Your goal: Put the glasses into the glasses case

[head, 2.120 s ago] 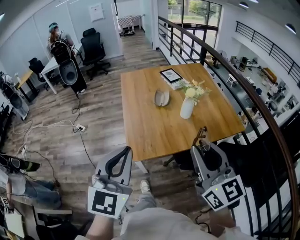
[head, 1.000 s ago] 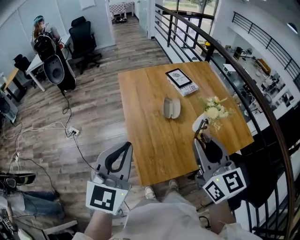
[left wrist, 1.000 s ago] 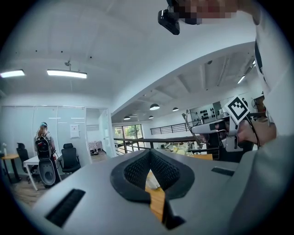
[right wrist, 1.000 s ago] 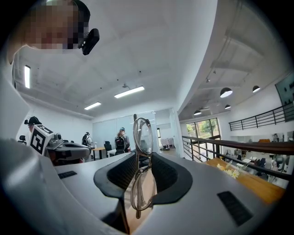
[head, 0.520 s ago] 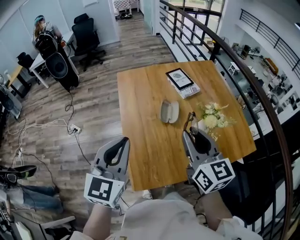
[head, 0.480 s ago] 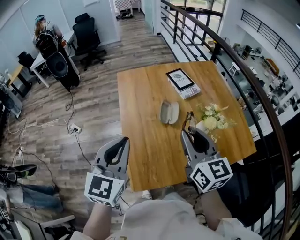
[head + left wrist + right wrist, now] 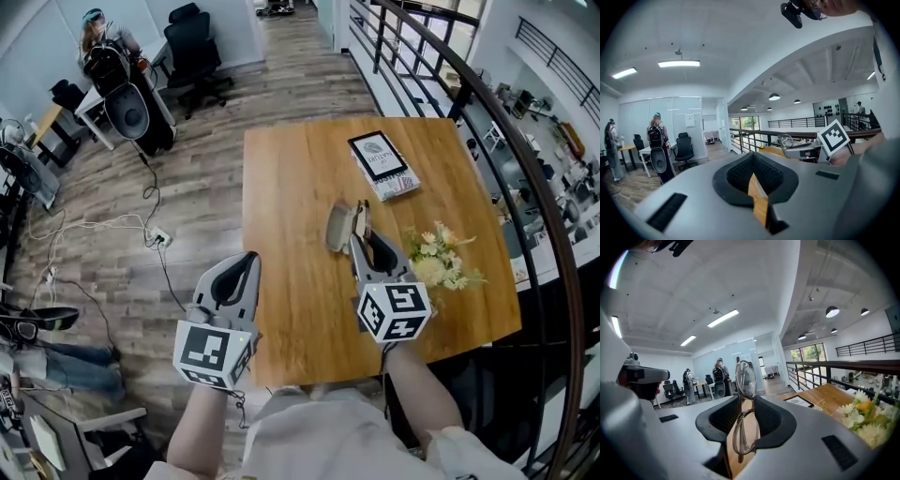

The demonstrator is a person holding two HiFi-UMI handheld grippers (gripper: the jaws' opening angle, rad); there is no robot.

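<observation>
The glasses [image 7: 744, 414], thin-rimmed with clear lenses, stand upright between the jaws of my right gripper [image 7: 740, 408], which is shut on them. In the head view the right gripper [image 7: 359, 234] hangs over the wooden table [image 7: 291, 234], and the glasses [image 7: 361, 214] stick out of its tip just above the open grey glasses case [image 7: 335, 230]. The gripper hides part of the case. My left gripper [image 7: 250, 260] is held off the table's left edge, over the floor. In the left gripper view, the left gripper [image 7: 752, 161] is shut with nothing in it.
A book [image 7: 382, 165] lies at the far right of the table. A vase of pale flowers [image 7: 441, 264] stands close to the right of my right gripper. A black railing [image 7: 525, 178] runs along the right. Cables [image 7: 103, 234] cross the floor at left.
My right gripper has carried the glasses left and forward, from beside the flowers to just above the open case. The left gripper has held its place off the table's edge.
</observation>
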